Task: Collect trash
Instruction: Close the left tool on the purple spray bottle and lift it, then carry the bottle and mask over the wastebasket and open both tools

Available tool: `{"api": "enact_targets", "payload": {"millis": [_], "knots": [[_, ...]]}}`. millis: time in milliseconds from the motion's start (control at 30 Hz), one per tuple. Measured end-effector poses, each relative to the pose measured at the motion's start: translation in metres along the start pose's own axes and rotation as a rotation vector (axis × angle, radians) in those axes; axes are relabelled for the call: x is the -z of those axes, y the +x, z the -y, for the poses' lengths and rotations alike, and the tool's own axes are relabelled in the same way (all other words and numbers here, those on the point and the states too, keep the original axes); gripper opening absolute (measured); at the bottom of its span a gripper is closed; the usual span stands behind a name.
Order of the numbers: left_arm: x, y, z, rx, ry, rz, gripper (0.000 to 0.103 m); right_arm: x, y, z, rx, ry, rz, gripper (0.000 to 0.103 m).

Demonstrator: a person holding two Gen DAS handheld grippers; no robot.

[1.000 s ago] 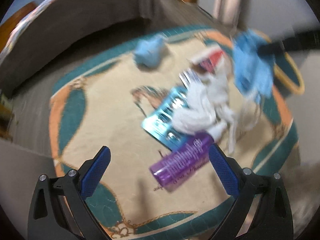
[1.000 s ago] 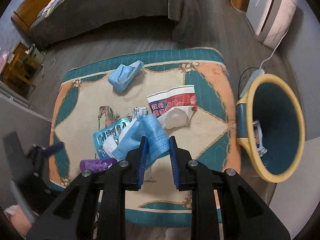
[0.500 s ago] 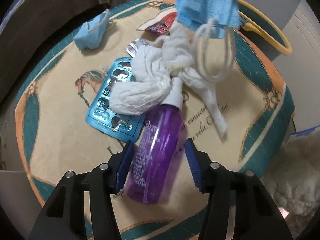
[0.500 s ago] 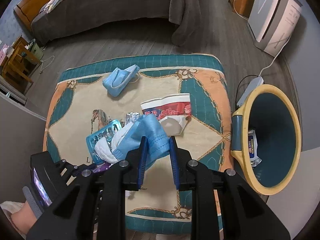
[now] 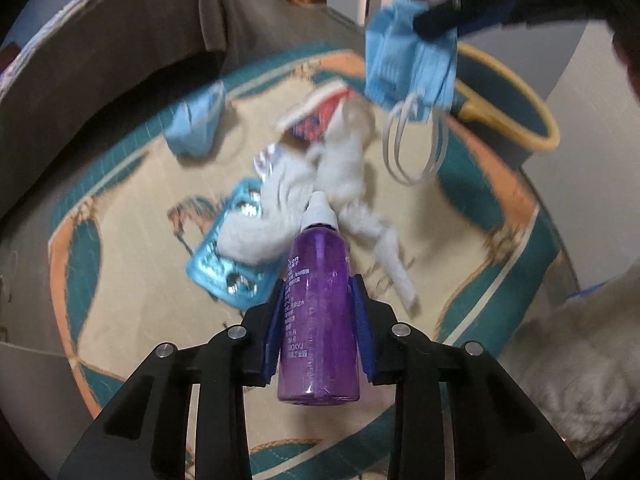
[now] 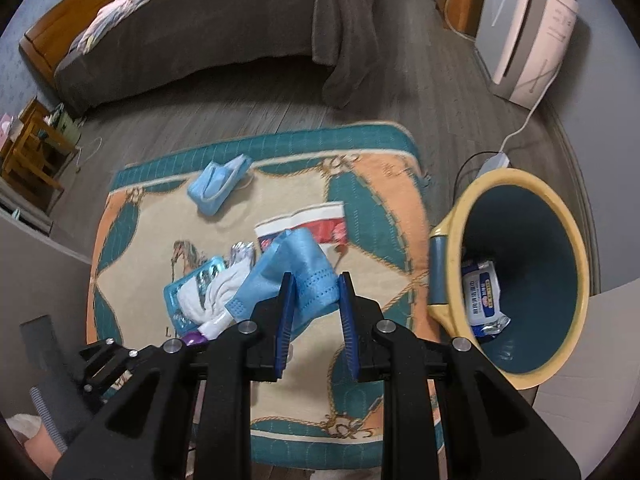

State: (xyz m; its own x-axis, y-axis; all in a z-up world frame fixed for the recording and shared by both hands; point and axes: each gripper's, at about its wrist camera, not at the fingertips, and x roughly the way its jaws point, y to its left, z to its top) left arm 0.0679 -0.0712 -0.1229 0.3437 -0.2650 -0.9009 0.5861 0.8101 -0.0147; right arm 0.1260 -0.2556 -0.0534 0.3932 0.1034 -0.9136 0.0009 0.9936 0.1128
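My left gripper (image 5: pixel 320 300) is shut on a purple bottle (image 5: pixel 318 320) with a white cap, held above the patterned rug (image 5: pixel 120 280). My right gripper (image 6: pixel 316 292) is shut on a blue face mask (image 6: pixel 292 268), held above the rug; the mask also shows in the left wrist view (image 5: pixel 412 56) with its white loops hanging. On the rug lie a white crumpled tissue (image 5: pixel 304 200), a blue blister pack (image 5: pixel 228 272), a second blue mask (image 6: pixel 218 184) and a red-and-white paper cup (image 6: pixel 316 224). A teal bin with a yellow rim (image 6: pixel 520 272) stands right of the rug.
The bin holds a wet-wipe packet (image 6: pixel 482 296). A bed with a grey cover (image 6: pixel 200 32) stands behind the rug. A white appliance (image 6: pixel 528 28) with a cord is at the back right. A wooden side table (image 6: pixel 28 148) is at the left.
My left gripper closed on the purple bottle and lifted it off the rug. My right gripper kept hold of the blue mask and stayed above the rug near the bin.
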Motion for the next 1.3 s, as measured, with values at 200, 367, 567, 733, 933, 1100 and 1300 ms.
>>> {"api": "enact_targets", "payload": {"millis": [200,367,567,733,933,1100,1300], "knots": [[-0.028,-0.034,0.003,0.009,-0.03,0.118,0.033,-0.005,-0.017,0.024,0.01,0.043,0.051,0.022],[-0.049,-0.052,0.006,0.004,-0.054,0.194,0.033,-0.008,-0.027,0.046,0.024,0.088,0.081,0.022],[-0.066,-0.059,0.01,-0.012,-0.066,0.228,0.033,-0.01,-0.029,0.07,0.048,0.113,0.091,0.022],[-0.076,-0.062,0.018,-0.004,-0.066,0.25,0.033,-0.01,-0.033,0.087,0.062,0.132,0.101,0.022],[-0.083,-0.06,0.028,0.012,-0.062,0.253,0.033,-0.008,-0.036,0.106,0.075,0.152,0.111,0.022],[-0.086,-0.057,0.04,0.005,-0.046,0.256,0.033,-0.004,-0.028,0.124,0.091,0.196,0.084,0.022],[-0.088,-0.052,0.056,-0.006,-0.02,0.245,0.033,-0.002,-0.029,0.137,0.106,0.217,0.091,0.022]]}}
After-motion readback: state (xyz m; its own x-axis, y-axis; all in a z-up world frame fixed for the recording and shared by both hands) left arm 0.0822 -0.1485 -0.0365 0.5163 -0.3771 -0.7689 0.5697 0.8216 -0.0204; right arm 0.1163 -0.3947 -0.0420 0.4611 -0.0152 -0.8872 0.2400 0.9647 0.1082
